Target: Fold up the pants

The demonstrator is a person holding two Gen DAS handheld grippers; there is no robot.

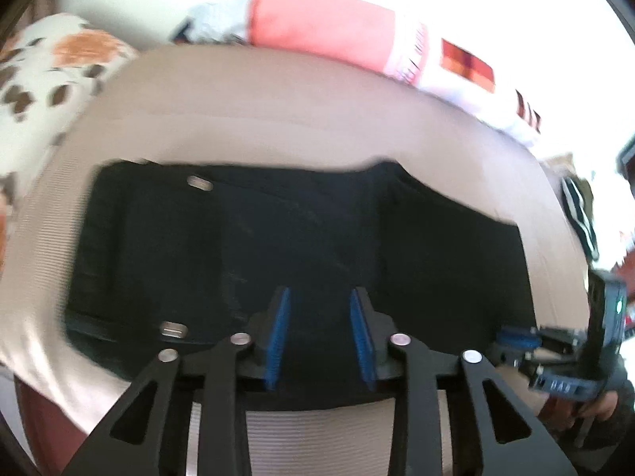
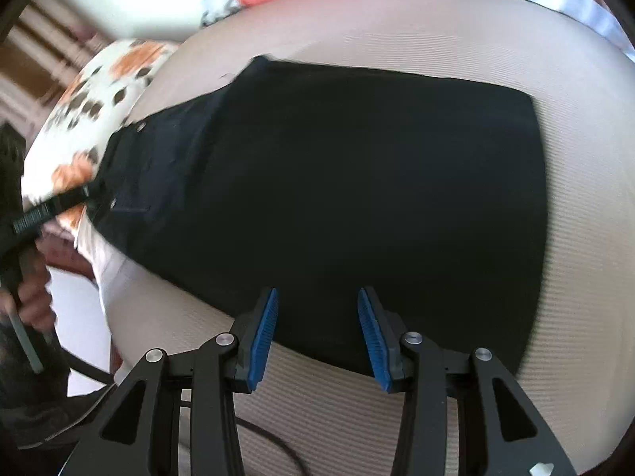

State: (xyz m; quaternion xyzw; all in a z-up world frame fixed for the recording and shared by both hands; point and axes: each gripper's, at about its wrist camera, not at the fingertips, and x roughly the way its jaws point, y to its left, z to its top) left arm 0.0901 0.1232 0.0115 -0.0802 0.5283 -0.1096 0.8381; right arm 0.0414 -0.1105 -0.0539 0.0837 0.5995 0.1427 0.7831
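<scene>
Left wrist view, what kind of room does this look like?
Probably a bedroom: the black pants lie on a beige ribbed bedspread, with a floral pillow and pink bedding behind.

A beige ribbed bedcover [image 1: 278,119], a floral pillow [image 1: 43,75] beside it, a coral cushion [image 1: 317,23] behind.

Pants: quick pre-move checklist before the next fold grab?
1. Left gripper open: ok, blue pads apart, nothing between them.
2. Right gripper open: ok, pads apart, nothing held.
3. Black pants lying flat on the beige bedspread: ok, already a compact rectangle, with one raised ridge toward the far edge in the left wrist view.
4. Near edge within reach: ok, both grippers sit over the near hem.
5. Fold count so far: cannot tell, layers not distinguishable.
6. Image sharpness for aiming: not ok, both views motion-blurred.
</scene>
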